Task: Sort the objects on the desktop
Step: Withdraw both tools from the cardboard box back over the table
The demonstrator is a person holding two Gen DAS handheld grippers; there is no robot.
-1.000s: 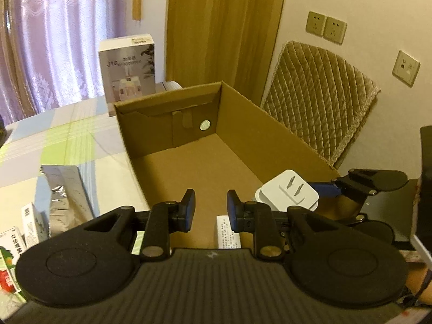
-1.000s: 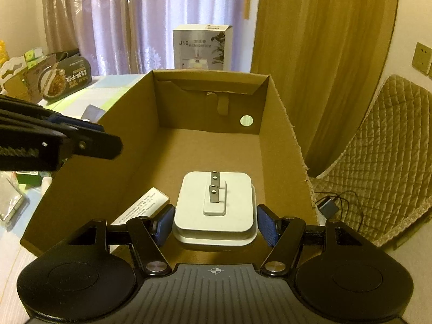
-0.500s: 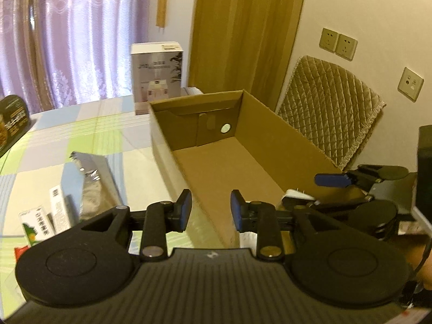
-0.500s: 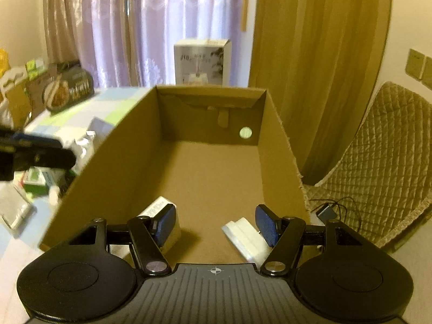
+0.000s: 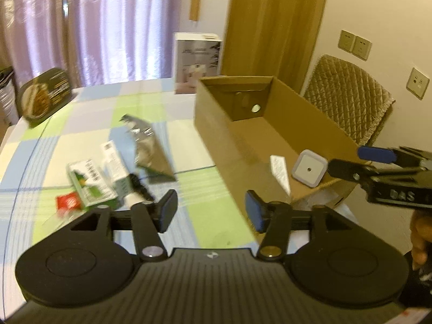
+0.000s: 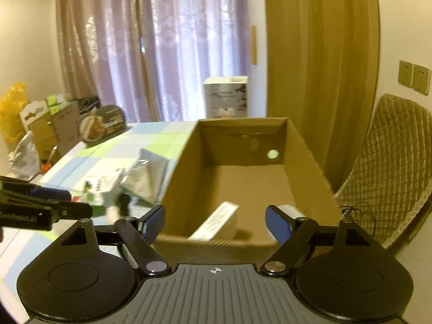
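Both grippers hover empty, fingers spread wide, at the near end of an open brown cardboard box (image 5: pixel 272 132) on a checked pastel table (image 5: pixel 81 124). The left gripper (image 5: pixel 210 212) view alone shows a white square plug adapter (image 5: pixel 309 168) lying inside beside a white slip; from the right gripper (image 6: pixel 214 222), a finger half hides it. Silver foil pouch (image 5: pixel 149 148) and green-white cartons (image 5: pixel 91 182) lie blurred outside.

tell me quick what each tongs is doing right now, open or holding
Left tongs: open, holding nothing, over the table.
Right tongs: open, holding nothing, at the cardboard box.
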